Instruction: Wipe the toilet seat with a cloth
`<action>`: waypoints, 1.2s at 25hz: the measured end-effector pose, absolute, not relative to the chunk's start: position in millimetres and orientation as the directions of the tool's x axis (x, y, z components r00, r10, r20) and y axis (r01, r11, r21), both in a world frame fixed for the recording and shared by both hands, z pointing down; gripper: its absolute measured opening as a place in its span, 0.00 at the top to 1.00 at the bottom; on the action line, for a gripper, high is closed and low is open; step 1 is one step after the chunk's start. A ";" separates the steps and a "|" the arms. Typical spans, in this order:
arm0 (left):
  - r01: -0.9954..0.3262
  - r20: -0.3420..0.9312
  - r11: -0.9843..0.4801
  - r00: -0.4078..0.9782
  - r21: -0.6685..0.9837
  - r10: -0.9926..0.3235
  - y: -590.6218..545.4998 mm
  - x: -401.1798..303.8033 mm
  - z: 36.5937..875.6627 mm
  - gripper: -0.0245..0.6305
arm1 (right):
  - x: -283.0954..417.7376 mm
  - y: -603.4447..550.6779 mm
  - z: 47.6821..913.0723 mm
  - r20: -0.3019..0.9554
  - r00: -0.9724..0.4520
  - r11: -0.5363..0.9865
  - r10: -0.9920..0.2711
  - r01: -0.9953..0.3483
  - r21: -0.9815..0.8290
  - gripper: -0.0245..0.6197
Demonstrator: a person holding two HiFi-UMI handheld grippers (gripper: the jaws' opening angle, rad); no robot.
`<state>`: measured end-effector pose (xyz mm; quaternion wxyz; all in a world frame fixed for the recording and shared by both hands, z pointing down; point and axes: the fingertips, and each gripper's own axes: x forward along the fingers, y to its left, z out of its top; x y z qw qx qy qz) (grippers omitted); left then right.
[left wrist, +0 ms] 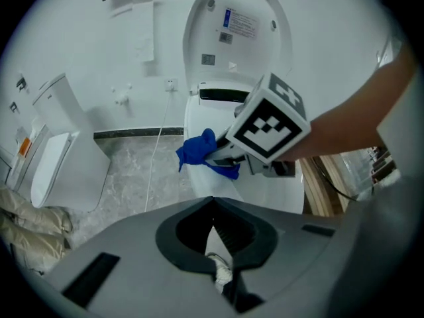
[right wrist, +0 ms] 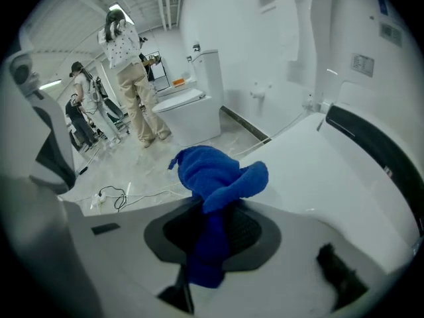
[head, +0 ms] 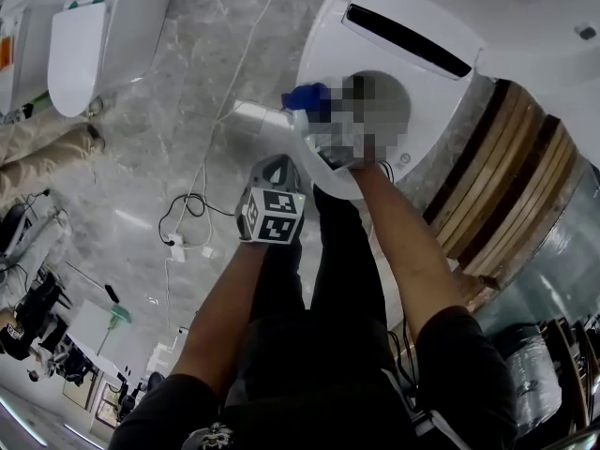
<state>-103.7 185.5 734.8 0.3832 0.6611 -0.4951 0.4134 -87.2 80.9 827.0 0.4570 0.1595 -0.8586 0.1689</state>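
Your right tongs [right wrist: 211, 237] are clamped on the blue cloth [right wrist: 215, 174], which bunches up just past their tips. The white toilet seat [right wrist: 318, 171] lies ahead and to their right; whether the cloth touches it, I cannot tell. Your left tongs [left wrist: 213, 237] are pressed together, back from the seat, with the raised lid [left wrist: 238, 32] beyond them.

A second toilet [head: 89, 40] stands on the marble floor [head: 178, 129]. A white cable [head: 202, 172] runs to a power strip [head: 176, 245]. Wooden slats [head: 511, 172] are also in view.
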 end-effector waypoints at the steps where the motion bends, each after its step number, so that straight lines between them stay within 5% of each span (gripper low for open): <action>1: -0.971 0.925 -0.222 0.167 0.094 -0.341 183.4 -101.9 734.2 0.95 | -87.3 71.2 826.6 0.839 -0.528 0.889 -0.129 -0.436 -0.138 0.84; 15: -0.961 0.936 -0.265 0.161 0.077 -0.312 169.3 -86.1 746.4 0.95 | -38.1 -49.7 830.8 0.827 -0.466 0.700 -0.315 -0.703 -0.129 0.84; 30: -0.949 0.931 -0.306 0.176 0.074 -0.320 149.5 -70.1 735.7 0.95 | 79.2 -60.9 836.4 0.889 -0.242 0.542 -0.389 -0.840 0.008 0.84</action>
